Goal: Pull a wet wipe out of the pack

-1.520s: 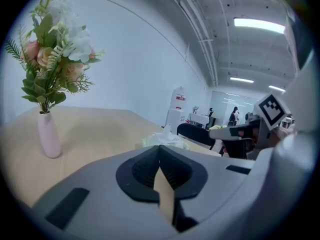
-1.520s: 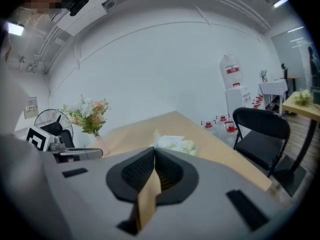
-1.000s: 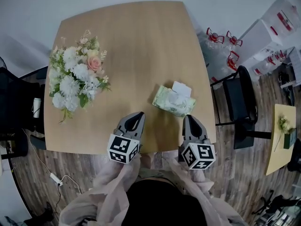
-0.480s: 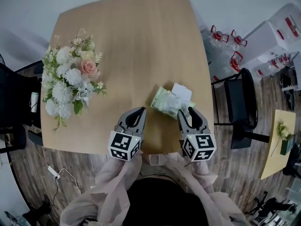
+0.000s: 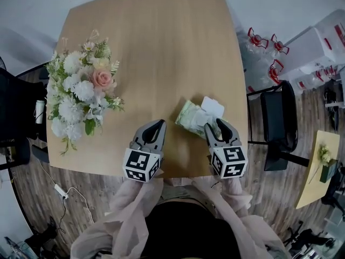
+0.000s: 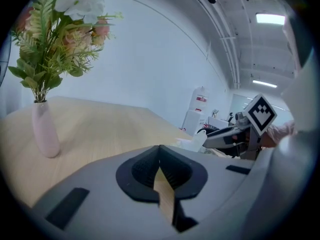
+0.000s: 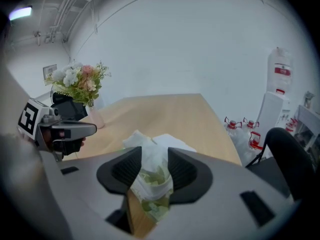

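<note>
A green wet wipe pack (image 5: 193, 116) lies on the wooden table (image 5: 161, 47) near its right edge, with a white wipe (image 5: 214, 106) sticking out of its top. My right gripper (image 5: 218, 125) stands open at the pack's near right end. Its jaws have just opened wide, and the pack (image 7: 152, 181) shows in the gap between the fingers without being pressed. My left gripper (image 5: 160, 124) is shut and empty. It hovers over the table's near edge, left of the pack. The left gripper view shows the pack (image 6: 192, 143) and the right gripper (image 6: 225, 136) off to the right.
A bouquet of white and pink flowers (image 5: 83, 93) in a pale vase (image 6: 45, 131) stands at the table's left. A black chair (image 5: 277, 112) and several water bottles (image 5: 267, 45) sit beyond the right edge. A small side table (image 5: 318, 166) is at far right.
My right gripper has moved forward to the pack's near end, and its jaws went from shut to wide open. The left gripper has edged forward slightly and stays shut.
</note>
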